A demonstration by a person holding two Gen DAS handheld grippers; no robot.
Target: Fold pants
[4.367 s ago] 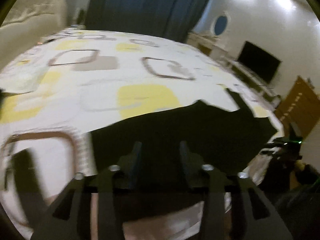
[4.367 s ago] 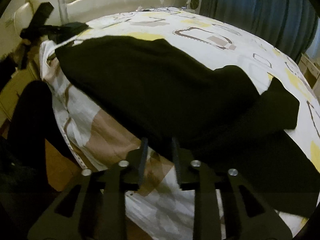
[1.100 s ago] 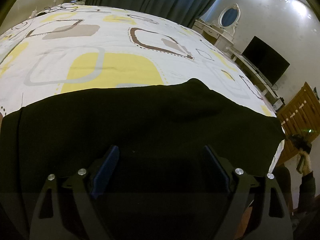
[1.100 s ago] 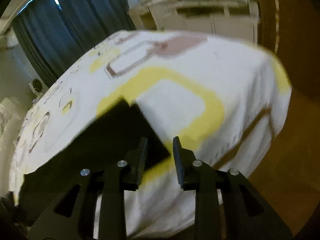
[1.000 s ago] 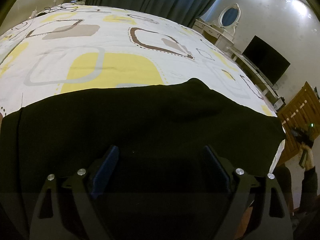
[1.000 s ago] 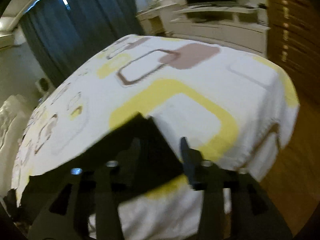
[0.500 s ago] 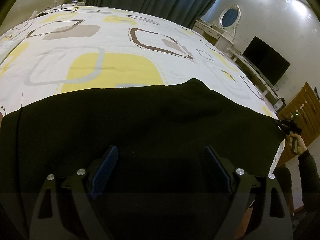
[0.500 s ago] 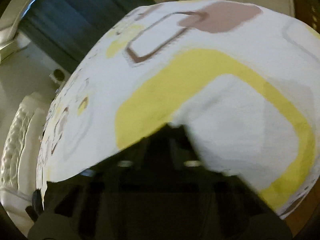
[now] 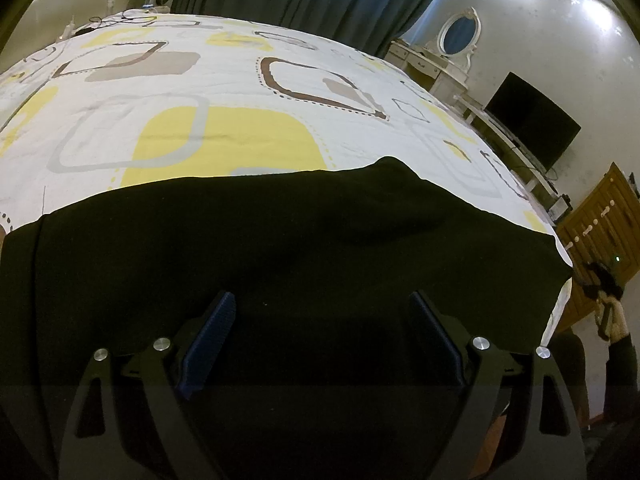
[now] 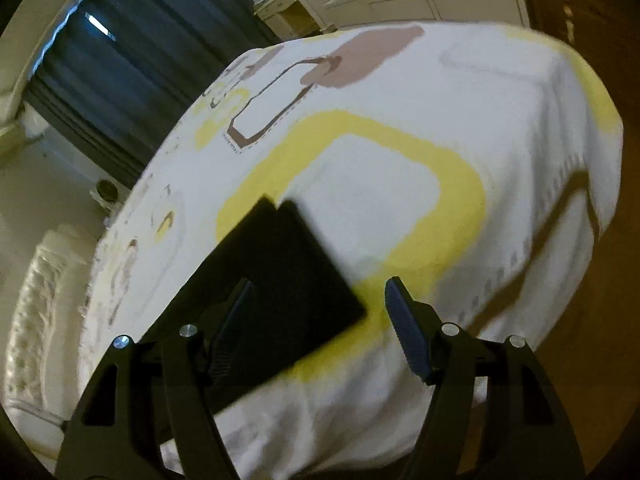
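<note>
the black pants lie spread flat along the near edge of the bed, ready for folding; the left tool hovers above them, spread wide and empty, while the right tool is opening around the leg-end corner without gripping it.

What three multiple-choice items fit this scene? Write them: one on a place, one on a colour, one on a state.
1. Where do the pants lie?
A. on the bedspread
B. on the floor
C. over a chair

2. What colour are the pants?
A. white
B. red
C. black

3. How do the left gripper jaws stand?
A. clamped on cloth
B. wide apart
C. out of view

Answers:
1 A, the patterned cover shows around the cloth.
2 C, the cloth is black in both views.
3 B, a broad gap shows between the jaws.
</note>
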